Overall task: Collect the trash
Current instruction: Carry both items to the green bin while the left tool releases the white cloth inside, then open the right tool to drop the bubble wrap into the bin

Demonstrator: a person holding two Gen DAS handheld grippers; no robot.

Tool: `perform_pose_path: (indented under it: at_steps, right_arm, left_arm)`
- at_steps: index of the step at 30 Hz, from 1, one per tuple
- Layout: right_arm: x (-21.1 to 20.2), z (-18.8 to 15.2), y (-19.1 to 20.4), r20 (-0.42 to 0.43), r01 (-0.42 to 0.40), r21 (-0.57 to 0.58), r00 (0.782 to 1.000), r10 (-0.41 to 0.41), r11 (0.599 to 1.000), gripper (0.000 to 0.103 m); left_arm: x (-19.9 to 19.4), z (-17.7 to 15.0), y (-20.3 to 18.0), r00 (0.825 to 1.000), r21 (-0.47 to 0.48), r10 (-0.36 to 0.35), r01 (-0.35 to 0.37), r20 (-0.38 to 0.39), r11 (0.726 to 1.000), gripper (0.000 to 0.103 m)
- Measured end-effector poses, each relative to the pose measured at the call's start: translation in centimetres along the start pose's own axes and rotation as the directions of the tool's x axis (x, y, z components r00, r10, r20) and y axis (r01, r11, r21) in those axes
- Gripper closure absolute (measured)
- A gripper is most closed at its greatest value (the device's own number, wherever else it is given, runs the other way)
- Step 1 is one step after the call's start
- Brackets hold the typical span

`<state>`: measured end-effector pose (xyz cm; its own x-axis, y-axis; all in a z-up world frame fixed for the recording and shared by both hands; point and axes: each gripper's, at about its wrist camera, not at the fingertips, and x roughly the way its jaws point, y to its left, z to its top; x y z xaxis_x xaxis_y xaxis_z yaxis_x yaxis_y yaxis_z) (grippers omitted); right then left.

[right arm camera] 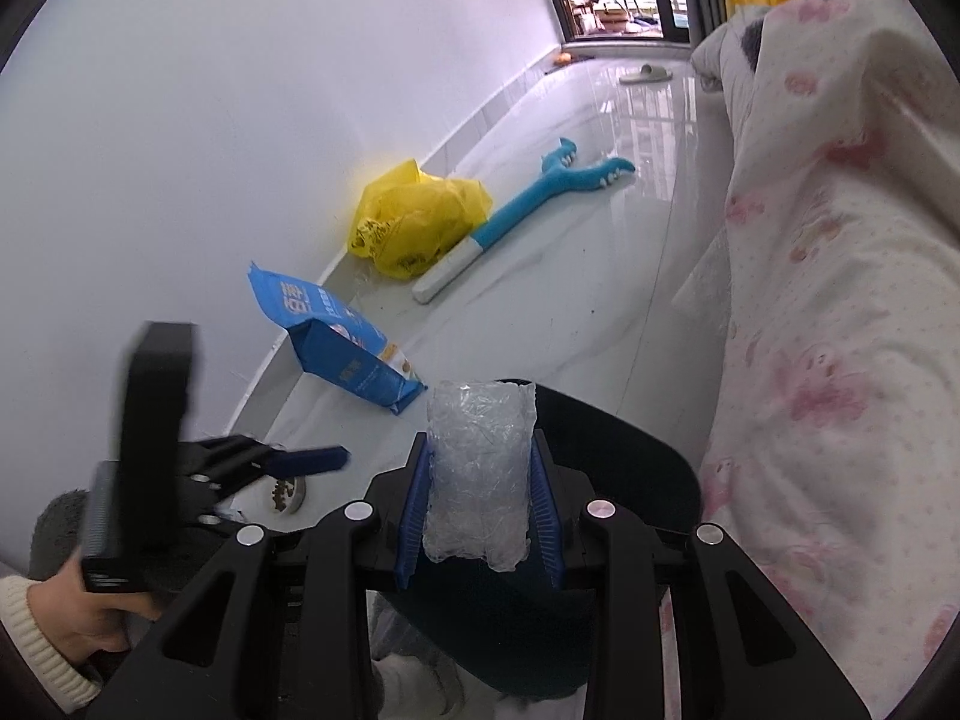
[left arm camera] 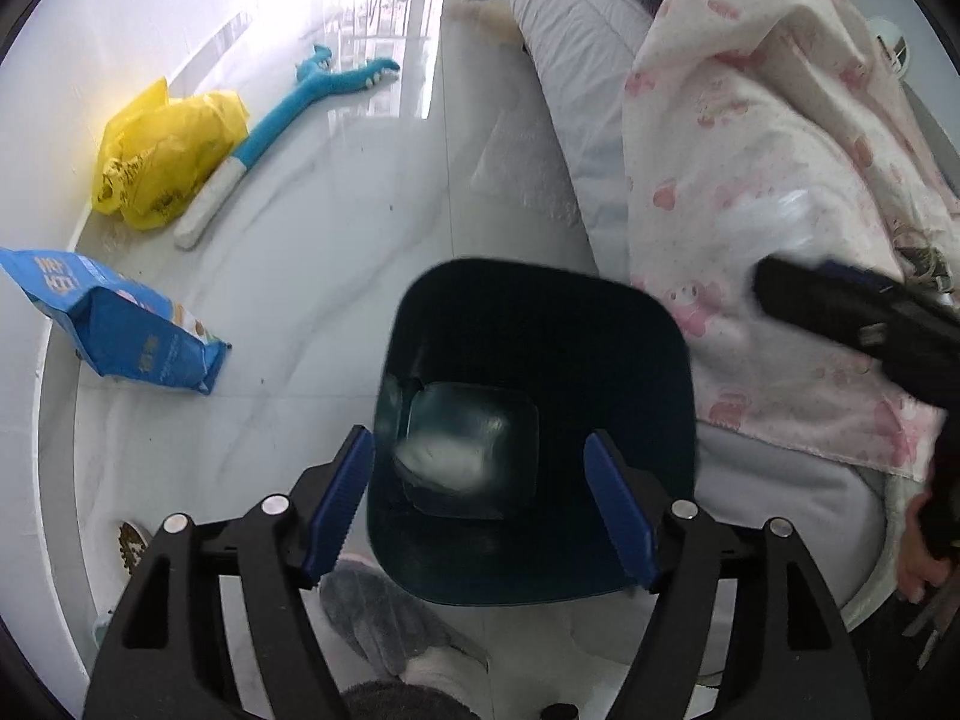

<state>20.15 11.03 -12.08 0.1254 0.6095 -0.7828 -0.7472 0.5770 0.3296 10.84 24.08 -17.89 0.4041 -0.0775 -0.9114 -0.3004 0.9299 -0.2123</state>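
Left wrist view: the left gripper (left arm camera: 480, 501), black with ribbed blue pads, points steeply down over a dark teal plastic waste bin (left arm camera: 630, 324) with a rounded square mouth, standing on a glossy white marble-look floor (left arm camera: 360, 228). Its jaws are spread wide and nothing is between the pads. Below them, low inside the bin, a blurred white crumpled wad (left arm camera: 444, 459) shows; whether it is falling or already resting on the bottom I cannot tell. To the right lies a bed with a cream blanket printed with pink figures (left arm camera: 780, 150). Along the wall to the left are a blue printed pouch bag (left arm camera: 120, 324), a crumpled yellow plastic bag (left arm camera: 168, 156) and a long blue plush toy with a white handle (left arm camera: 288, 120).

Right wrist view: the right gripper (right arm camera: 480, 516) pinches a crushed clear plastic bottle (right arm camera: 480, 468) between its blue pads, the bottle standing upright along the fingers. It sits just above the near rim of the same bin, whose dark edge curves behind it. The left gripper appears at the lower left, held by a hand in a cream knitted cuff (right arm camera: 78, 618).

The step in hand looks like dropping rubbish into the bin: the left side's piece appears released, the right's is not. Next, the right gripper would likely need to move out over the bin's mouth and open so the bottle falls in.
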Motion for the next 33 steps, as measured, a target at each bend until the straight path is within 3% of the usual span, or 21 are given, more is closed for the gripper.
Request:
perform_pose_path:
  at_steps: [8,16,24,28,33]
  right_arm:
    - [4.0,-0.4,0.3,-0.078,0.037,0.011,0.996,-0.037,0.999,0.071]
    - [7.7,-1.6,0.0,-0.165,0.078,0.022,0.984,-0.073,0.997,0.071]
    - [10.2,-2.7,-0.1,-0.234,0.109,0.015,0.967,-0.102,0.994,0.068]
    - [10.5,-3.3,-0.1,-0.256,0.128,0.006,0.959,-0.122,0.992,0.053]
    - [9.1,-3.4,-0.2,-0.241,0.125,0.015,0.963,-0.118,0.992,0.046]
  left_arm:
    - [-4.3,0.3,0.9,0.987,0.001,-0.002,0.002,0.160,1.000,0.023]
    - [-8.7,0.3,0.2,0.947,0.051,-0.015,-0.002,0.320,0.999,0.023]
    - [-11.2,0.0,0.1,0.915,0.069,-0.025,-0.003,0.403,0.998,0.020]
    - [-12.7,-0.1,-0.1,0.890,0.088,-0.032,-0.010,0.455,0.996,0.017]
    - [-14.4,0.3,-0.8,0.855,0.078,-0.046,0.007,0.517,0.997,0.013]
